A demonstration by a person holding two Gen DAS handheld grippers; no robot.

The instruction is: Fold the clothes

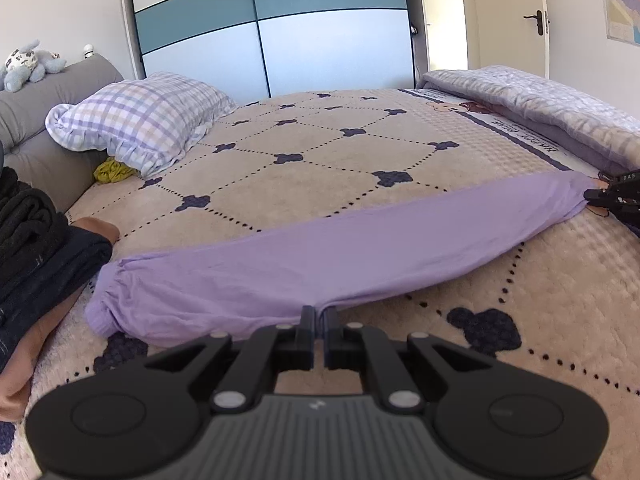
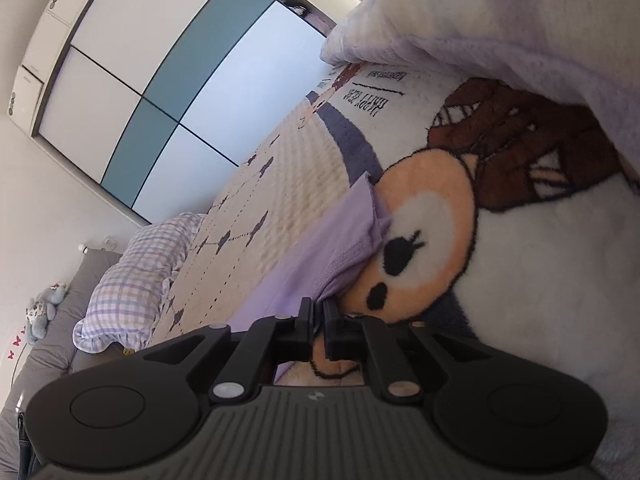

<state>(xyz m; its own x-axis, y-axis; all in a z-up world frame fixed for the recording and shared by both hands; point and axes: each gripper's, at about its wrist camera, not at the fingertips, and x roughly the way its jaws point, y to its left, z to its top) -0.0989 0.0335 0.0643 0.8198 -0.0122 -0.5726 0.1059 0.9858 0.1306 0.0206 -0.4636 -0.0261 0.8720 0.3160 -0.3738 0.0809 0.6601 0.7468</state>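
A lilac garment [image 1: 320, 256] lies stretched in a long band across the patterned bedspread [image 1: 320, 160]. My left gripper [image 1: 319, 311] is shut on the garment's near edge, with the cloth pinched between its fingers. In the left wrist view my right gripper [image 1: 592, 196] holds the garment's far right end. The right wrist view shows that gripper [image 2: 317, 305] shut on the hemmed corner of the lilac garment [image 2: 340, 248], over a cartoon face printed on the blanket [image 2: 520, 300].
A checked pillow [image 1: 140, 124] leans at the grey headboard [image 1: 48, 92], with a yellow cloth [image 1: 114, 171] below it. Dark folded clothes [image 1: 36, 248] are stacked at the left. A rolled lilac quilt [image 1: 540, 104] lies along the right side. A wardrobe [image 1: 272, 28] stands behind the bed.
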